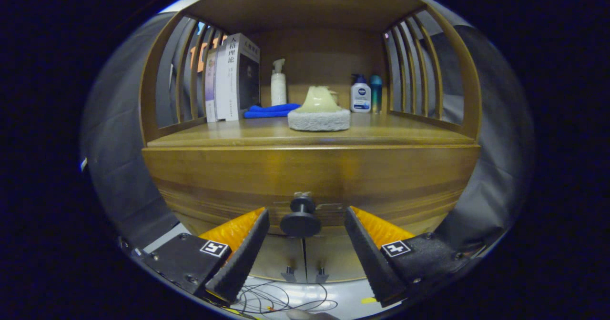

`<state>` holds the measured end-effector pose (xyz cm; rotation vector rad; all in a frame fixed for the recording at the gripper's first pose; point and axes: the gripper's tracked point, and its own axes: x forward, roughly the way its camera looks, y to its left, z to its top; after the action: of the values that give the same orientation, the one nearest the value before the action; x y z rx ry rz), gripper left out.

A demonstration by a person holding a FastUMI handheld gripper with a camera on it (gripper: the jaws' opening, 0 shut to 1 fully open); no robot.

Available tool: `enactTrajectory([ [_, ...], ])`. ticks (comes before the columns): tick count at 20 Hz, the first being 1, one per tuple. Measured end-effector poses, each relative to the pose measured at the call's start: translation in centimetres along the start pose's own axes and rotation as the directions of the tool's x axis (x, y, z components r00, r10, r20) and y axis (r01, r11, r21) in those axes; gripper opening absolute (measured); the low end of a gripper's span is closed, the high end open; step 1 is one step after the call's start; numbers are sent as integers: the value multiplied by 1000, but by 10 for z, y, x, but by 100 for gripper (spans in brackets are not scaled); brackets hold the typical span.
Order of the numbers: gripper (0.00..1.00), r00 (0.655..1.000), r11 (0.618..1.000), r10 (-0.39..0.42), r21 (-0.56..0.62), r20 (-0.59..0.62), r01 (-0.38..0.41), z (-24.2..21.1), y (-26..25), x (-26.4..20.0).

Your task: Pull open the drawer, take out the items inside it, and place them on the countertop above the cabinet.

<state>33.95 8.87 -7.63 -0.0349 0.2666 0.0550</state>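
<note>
Wooden drawer front [310, 177] stands closed just ahead of the tongs [305, 225], its dark round knob [300, 222] between the spread fingers, touched by neither: released. Beyond, on the bench [405, 134] above, sit a pale sponge pad [319, 119], a blue cloth [270, 111], books [233, 77] and bottles [360, 94].

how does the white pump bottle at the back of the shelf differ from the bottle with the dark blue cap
The white pump bottle stands behind the blue cloth, near the books; the bottle with the dark blue cap stands across the shelf, beside a teal bottle. The pump bottle is slimmer, taller and white all over; the other is squatter, with a label. Both stand upright. The gripper is open, its fingers flanking the drawer knob.
</note>
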Motion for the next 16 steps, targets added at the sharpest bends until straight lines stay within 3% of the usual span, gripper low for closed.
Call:
enactTrajectory([
  [9, 100, 989, 999, 20, -47, 150, -14, 13, -43, -161],
  [16, 100, 981, 1000, 3, -12, 195, 0, 3, -71, -235],
])
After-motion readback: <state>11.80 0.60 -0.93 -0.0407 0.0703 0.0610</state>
